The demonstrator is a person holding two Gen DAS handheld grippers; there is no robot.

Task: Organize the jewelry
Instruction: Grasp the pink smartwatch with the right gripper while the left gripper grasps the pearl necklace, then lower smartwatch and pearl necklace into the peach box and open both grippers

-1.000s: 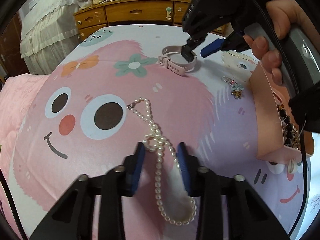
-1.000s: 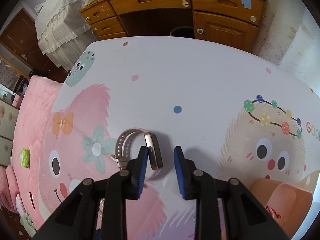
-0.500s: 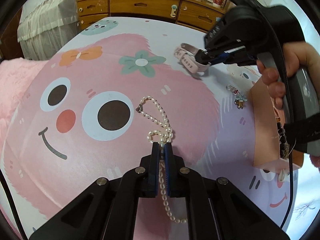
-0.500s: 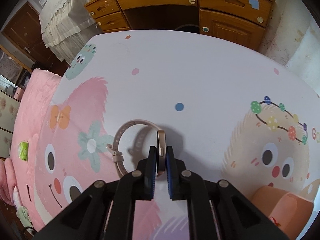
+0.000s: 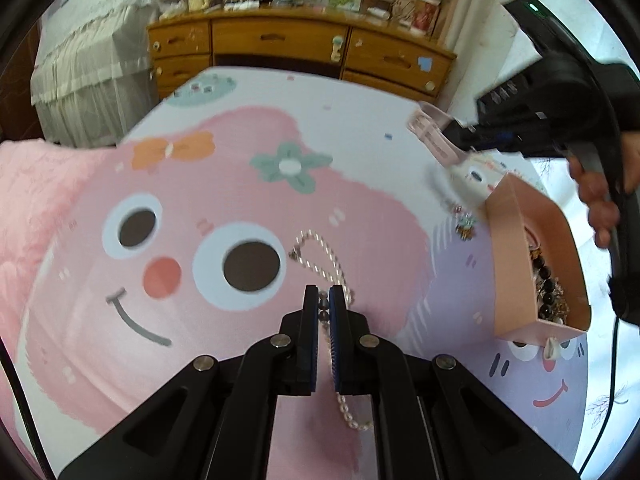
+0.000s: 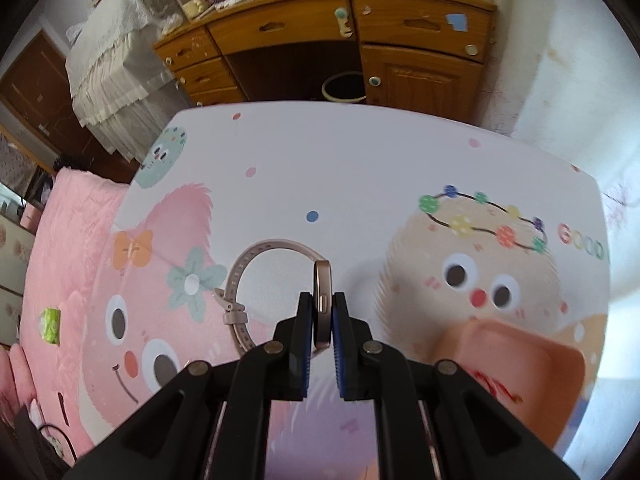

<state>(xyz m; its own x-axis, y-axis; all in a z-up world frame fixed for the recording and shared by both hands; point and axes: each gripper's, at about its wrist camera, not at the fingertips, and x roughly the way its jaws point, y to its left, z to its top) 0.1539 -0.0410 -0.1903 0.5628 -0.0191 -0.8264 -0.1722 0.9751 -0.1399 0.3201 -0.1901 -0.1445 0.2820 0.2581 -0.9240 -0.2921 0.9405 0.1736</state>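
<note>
My left gripper (image 5: 324,304) is shut on a white pearl necklace (image 5: 320,246), lifted off the cartoon-print table cover (image 5: 120,320); its loops hang in front of and below the fingers. My right gripper (image 6: 321,312) is shut on the case of a pink-strapped watch (image 6: 256,256) and holds it above the cover; the watch also shows in the left wrist view (image 5: 434,140), above and behind the box. A pink jewelry box (image 5: 516,248) with dark beads inside sits at the right, and also shows in the right wrist view (image 6: 520,360).
A small colourful charm (image 5: 464,226) lies on the cover just left of the box. A wooden dresser (image 6: 340,36) stands beyond the table's far edge, with a bin (image 6: 344,88) under it. A pink bed (image 6: 48,280) lies to the left.
Both grippers closed, the left on the necklace and the right on the watch. Both then lifted their items off the cover, and the watch moved right toward the box.
</note>
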